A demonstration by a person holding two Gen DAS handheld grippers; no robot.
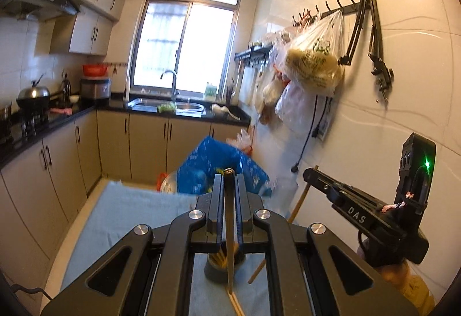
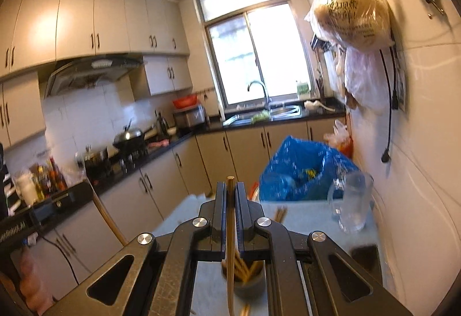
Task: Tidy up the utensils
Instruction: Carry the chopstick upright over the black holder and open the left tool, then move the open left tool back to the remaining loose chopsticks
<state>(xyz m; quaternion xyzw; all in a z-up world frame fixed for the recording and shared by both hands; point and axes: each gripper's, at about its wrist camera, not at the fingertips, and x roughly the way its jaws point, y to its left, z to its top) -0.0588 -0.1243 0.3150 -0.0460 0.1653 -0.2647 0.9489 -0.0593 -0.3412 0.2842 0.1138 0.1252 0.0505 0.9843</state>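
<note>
Both the left gripper [image 1: 229, 186] and right gripper [image 2: 229, 195] pinched thin wooden chopsticks [image 1: 229, 229] above a round grey holder [image 2: 249, 284], near the cloth-covered table's [image 1: 129, 206] far edge

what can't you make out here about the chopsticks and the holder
- Lower end of the left gripper's chopstick: left wrist view, cut off at the bottom edge.
- Chopstick holder: right wrist view, rim hidden behind the right gripper.
- Count of chopsticks in the holder: both views, blocked by the fingers.
- Glass mug: motion-blurred.
</note>
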